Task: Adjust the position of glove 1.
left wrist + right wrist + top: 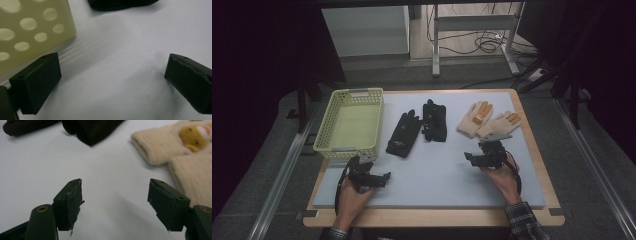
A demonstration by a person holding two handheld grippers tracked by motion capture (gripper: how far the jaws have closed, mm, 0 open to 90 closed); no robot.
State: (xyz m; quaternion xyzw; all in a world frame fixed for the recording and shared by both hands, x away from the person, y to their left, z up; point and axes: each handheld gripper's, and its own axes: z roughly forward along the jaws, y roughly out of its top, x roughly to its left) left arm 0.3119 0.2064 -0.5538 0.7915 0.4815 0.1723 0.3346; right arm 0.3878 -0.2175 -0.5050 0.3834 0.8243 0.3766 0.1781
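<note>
Jaws apart; black gloves [87, 130] edge-cropped.

The worktop [437, 170] carries four gloves in all: two black gloves [404, 133] [434, 120] near its far edge and two cream gloves [474, 118] [501, 123] toward its far right corner. One perforated yellow basket [350, 123] sits at its left edge.

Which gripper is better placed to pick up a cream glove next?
Right, probably. The right gripper is open just below the cream gloves, whose cuffs lie right ahead of its jaws. The left gripper, also open, sits by the basket, farther off.
</note>
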